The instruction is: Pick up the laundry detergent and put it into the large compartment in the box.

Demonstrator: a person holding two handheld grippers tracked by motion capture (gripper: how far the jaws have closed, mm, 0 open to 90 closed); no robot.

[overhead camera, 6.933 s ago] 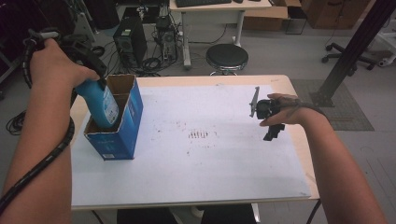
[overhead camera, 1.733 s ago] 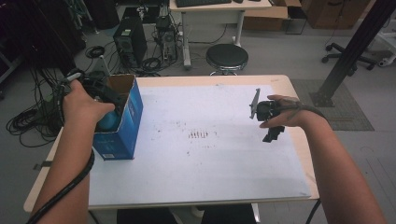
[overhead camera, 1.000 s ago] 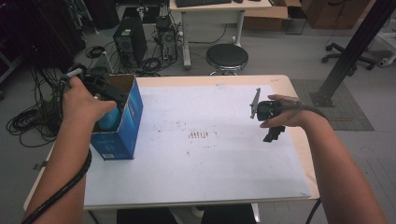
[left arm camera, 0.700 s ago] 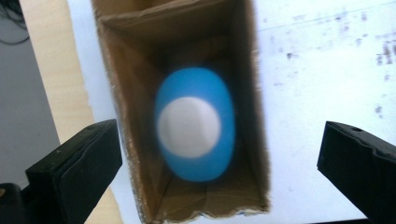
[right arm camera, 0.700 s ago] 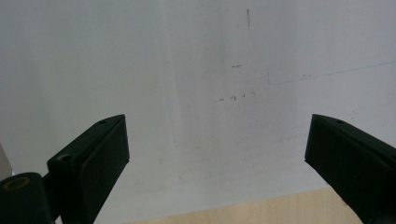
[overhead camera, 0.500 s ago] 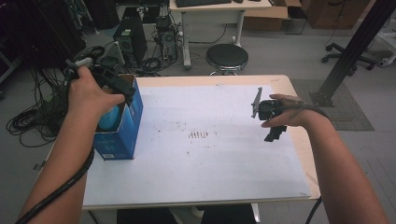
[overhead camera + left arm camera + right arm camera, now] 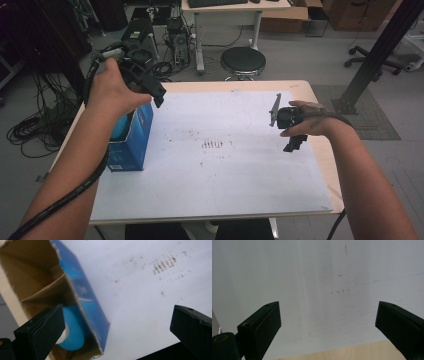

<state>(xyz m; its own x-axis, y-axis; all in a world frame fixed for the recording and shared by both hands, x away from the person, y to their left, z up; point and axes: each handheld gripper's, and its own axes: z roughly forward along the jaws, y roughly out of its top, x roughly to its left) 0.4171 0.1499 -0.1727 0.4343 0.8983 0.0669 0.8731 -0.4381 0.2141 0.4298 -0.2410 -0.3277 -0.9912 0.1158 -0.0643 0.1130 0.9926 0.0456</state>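
An open blue cardboard box [image 7: 134, 142] stands at the left edge of the table. Inside it lies a blue bottle [image 7: 120, 127]. In the left gripper view the box [image 7: 86, 302] shows its brown inside, with the blue bottle [image 7: 73, 333] and its white cap at the bottom. My left gripper [image 7: 152, 92] hovers above the box's far end, open and empty; its jaws [image 7: 116, 330] stand wide apart. My right gripper [image 7: 294, 142] hangs over the right side of the white sheet, also open [image 7: 328, 325] with nothing in it.
A white sheet [image 7: 215, 165] with small dark marks covers the wooden table [image 7: 320, 150]. Behind the table stand a round black stool [image 7: 243, 61], a desk and computer cases. Cables lie on the floor at the left.
My left gripper has risen out of the box and opened, leaving the blue bottle inside. The right hand has stayed where it was.
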